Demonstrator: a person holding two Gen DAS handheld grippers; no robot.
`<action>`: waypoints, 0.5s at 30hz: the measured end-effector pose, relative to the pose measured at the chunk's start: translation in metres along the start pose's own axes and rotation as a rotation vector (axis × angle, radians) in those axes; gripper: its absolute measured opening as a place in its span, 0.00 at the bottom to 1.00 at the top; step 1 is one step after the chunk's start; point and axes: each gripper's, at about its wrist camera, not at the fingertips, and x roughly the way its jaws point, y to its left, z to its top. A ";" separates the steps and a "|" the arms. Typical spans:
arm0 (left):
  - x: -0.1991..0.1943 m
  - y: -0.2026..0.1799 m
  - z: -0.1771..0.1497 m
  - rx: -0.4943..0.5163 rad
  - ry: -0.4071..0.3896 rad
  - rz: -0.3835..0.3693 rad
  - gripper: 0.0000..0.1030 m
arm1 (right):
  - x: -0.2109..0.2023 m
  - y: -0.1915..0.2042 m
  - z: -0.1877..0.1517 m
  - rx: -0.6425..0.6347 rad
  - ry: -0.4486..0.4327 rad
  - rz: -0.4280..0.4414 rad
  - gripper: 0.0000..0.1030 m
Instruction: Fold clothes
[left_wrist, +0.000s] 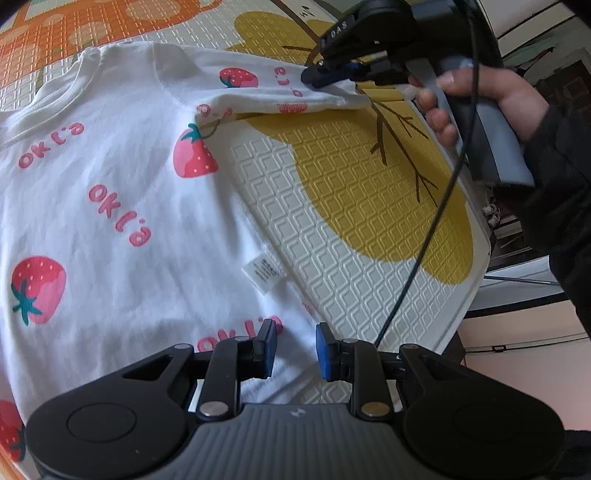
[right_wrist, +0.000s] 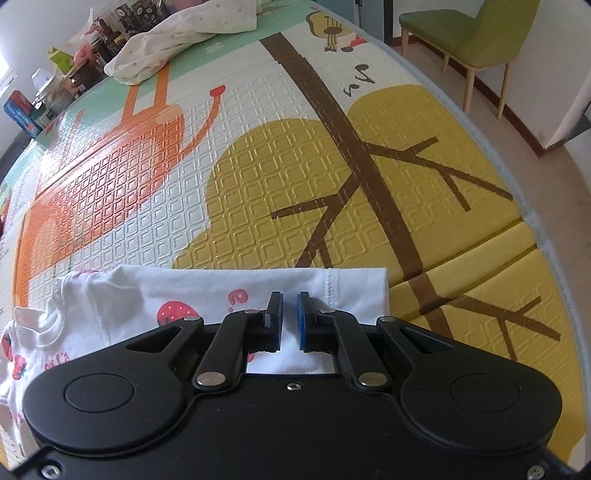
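While the white T-shirt (left_wrist: 110, 206) lies flat on the foam play mat (left_wrist: 332, 221), its collar (left_wrist: 48, 99) points toward the far edge in the left wrist view and its hem lies near the left gripper (left_wrist: 293, 349), so the long axis runs away from that camera. One short sleeve (left_wrist: 280, 96) stretches sideways to the right, lifted slightly off the mat. The shirt is soft knit cotton printed with pink strawberries and pink lettering, and a small white care label (left_wrist: 264, 273) sticks out at its side seam. The mat is embossed with a raised square pattern and printed with a yellow tree crown, brown branches and orange shapes.

The left gripper's blue pads stand apart above the hem corner, with nothing pressed between them. The right gripper (left_wrist: 325, 75), held by a hand (left_wrist: 491, 99) in a dark sleeve, is pinched onto the sleeve's end; the right wrist view shows its pads (right_wrist: 306, 317) drawn close with the stitched sleeve cuff (right_wrist: 332, 291) lying under them.

Another pale, dotted garment (right_wrist: 177, 40) lies crumpled at the mat's far end, beside cluttered boxes and bottles (right_wrist: 66, 77). A green chair (right_wrist: 476, 40) stands on the floor.
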 end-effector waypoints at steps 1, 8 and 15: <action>0.000 -0.001 -0.002 0.003 0.000 0.003 0.25 | -0.001 0.001 0.001 -0.002 -0.003 -0.007 0.05; -0.007 -0.007 -0.011 0.001 0.006 -0.001 0.25 | -0.027 0.010 0.002 -0.048 -0.083 -0.019 0.08; -0.031 -0.007 -0.011 -0.015 -0.064 0.078 0.30 | -0.068 0.039 -0.004 -0.134 -0.137 0.055 0.08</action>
